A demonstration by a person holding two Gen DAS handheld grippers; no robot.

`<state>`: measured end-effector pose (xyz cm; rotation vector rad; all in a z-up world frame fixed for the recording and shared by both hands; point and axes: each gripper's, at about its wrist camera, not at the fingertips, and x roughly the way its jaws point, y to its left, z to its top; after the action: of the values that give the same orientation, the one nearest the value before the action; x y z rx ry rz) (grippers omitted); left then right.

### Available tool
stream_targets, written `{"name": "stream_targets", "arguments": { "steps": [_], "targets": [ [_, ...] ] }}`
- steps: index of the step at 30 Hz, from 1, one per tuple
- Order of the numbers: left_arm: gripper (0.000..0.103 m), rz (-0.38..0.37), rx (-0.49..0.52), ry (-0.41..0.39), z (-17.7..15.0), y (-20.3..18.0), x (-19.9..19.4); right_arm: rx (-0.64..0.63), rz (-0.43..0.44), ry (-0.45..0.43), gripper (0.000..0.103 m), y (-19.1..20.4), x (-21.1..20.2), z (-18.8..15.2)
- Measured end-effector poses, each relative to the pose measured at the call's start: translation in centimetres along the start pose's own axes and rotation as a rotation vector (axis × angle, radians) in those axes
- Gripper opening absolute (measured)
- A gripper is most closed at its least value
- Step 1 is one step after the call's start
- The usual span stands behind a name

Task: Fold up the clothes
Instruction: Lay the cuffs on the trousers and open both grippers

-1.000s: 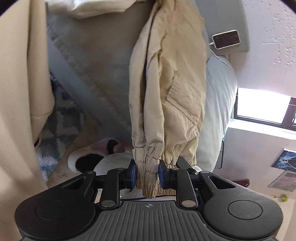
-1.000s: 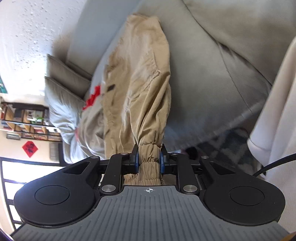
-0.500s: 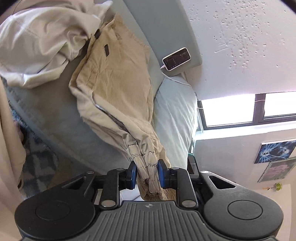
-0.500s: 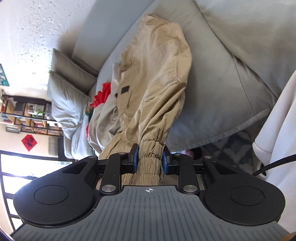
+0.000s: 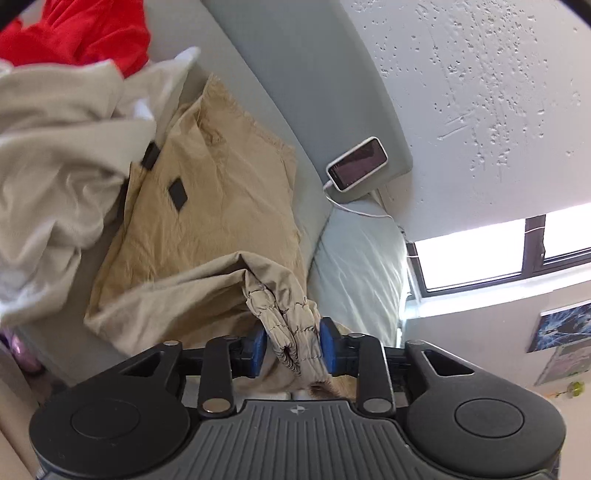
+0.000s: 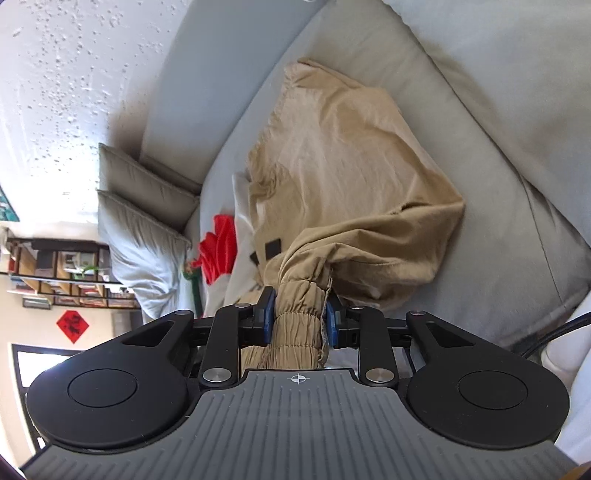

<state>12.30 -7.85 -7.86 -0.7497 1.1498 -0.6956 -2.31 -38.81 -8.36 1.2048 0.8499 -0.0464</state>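
Note:
Tan trousers (image 5: 207, 221) lie on the grey sofa (image 5: 295, 74), their legs folded back over the waist part. In the left wrist view one gathered cuff (image 5: 291, 325) hangs between the jaws of my left gripper (image 5: 291, 347). Those jaws are opening, and the cuff sits loose with a gap at the left pad. In the right wrist view the trousers (image 6: 351, 166) bulge on the seat cushion (image 6: 480, 110). The other cuff (image 6: 299, 314) fills the gap of my right gripper (image 6: 300, 321), whose jaws are also opening while both pads touch the cloth.
A beige garment (image 5: 55, 166) and a red one (image 5: 74, 33) are heaped beside the trousers. A phone (image 5: 356, 164) on a cable rests on the sofa arm above a pale pillow (image 5: 362, 258). Cushions (image 6: 147, 192) and a bookshelf (image 6: 55, 273) lie beyond.
Both grippers rose and carried the hanging cuffs over the sofa, so the legs now lie folded over the trousers. Both pairs of jaws have widened, the left one most.

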Motion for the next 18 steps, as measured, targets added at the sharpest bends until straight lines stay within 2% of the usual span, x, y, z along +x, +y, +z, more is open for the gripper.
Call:
{"name": "stream_targets", "arguments": {
  "steps": [1,2,3,5,6,7,9,11,14,18],
  "targets": [
    [0.058,0.053,0.008,-0.036,1.0,-0.3,0.3,-0.027,-0.002,-0.025,0.044,0.7,0.6,0.8],
    [0.065,0.111,0.019,-0.092,1.6,-0.8,0.1,-0.062,-0.003,-0.055,0.057,1.5,1.2,1.7],
    [0.071,0.162,0.038,-0.166,1.9,-1.4,-0.7,-0.097,-0.004,-0.085,0.061,2.3,1.8,2.6],
    [0.080,0.140,0.132,-0.258,1.7,-2.1,-2.4,-0.139,-0.013,-0.157,0.077,3.6,1.3,3.5],
    [0.087,0.127,0.180,-0.303,1.6,-2.4,-3.2,-0.168,-0.018,-0.190,0.080,3.9,0.6,3.5],
    [0.087,0.145,0.233,-0.333,1.1,-2.4,-3.6,-0.209,-0.022,-0.219,0.085,4.1,-0.1,3.3],
    [0.087,0.186,0.340,-0.392,0.1,-2.4,-4.4,-0.291,-0.032,-0.277,0.088,4.3,-1.6,2.8],
    [0.086,0.248,0.414,-0.388,-1.2,-1.7,-4.3,-0.340,-0.078,-0.282,0.088,3.6,-2.2,2.4],
    [0.080,0.294,0.460,-0.319,-3.0,-0.4,-3.0,-0.365,-0.162,-0.240,0.088,1.4,-1.9,1.5],
    [0.069,0.274,0.459,-0.241,-4.8,0.7,-1.6,-0.356,-0.220,-0.199,0.087,-1.2,-1.0,0.1]
  ]
}}
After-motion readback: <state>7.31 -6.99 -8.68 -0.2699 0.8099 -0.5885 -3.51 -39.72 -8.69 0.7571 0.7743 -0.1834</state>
